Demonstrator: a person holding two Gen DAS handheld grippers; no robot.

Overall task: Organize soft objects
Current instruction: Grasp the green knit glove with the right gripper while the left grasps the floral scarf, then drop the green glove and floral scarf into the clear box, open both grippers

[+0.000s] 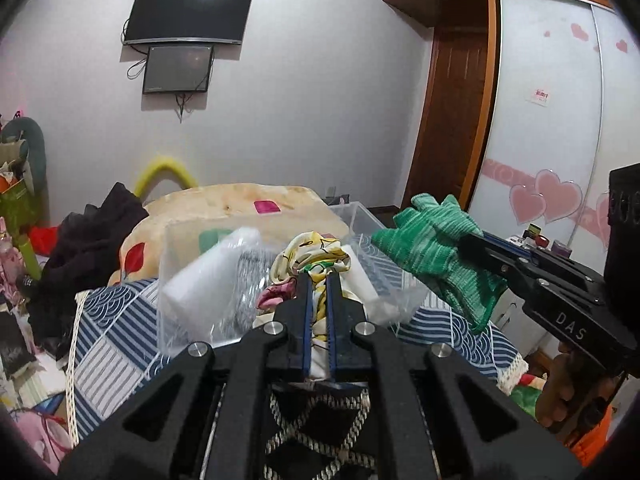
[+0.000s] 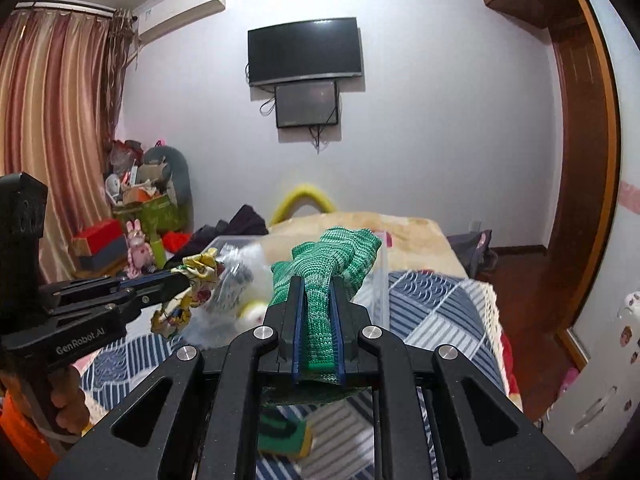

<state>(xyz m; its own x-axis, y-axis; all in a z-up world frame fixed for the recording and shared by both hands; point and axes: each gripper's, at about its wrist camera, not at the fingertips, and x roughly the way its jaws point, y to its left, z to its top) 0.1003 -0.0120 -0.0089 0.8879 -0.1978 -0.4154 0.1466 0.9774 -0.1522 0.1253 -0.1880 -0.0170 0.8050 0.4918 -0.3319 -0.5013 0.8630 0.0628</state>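
My left gripper [image 1: 319,276] is shut on a yellow floral cloth [image 1: 316,258] and holds it over a clear plastic bin [image 1: 192,280] on the bed. It also shows in the right wrist view [image 2: 186,280] with the floral cloth [image 2: 196,280] hanging from it. My right gripper [image 2: 316,280] is shut on a green knitted cloth [image 2: 332,256], held above the bin's right side. In the left wrist view the right gripper [image 1: 466,242] holds the green cloth [image 1: 436,256] to the right of the bin. White soft items [image 1: 212,268] lie inside the bin.
The bed has a blue striped patchwork cover [image 1: 116,344] and a beige blanket [image 1: 240,204] behind the bin. Dark clothing [image 1: 88,240] lies at the bed's left. A green and yellow item [image 2: 284,436] lies below my right gripper. Clutter [image 2: 140,200] stands by the curtain.
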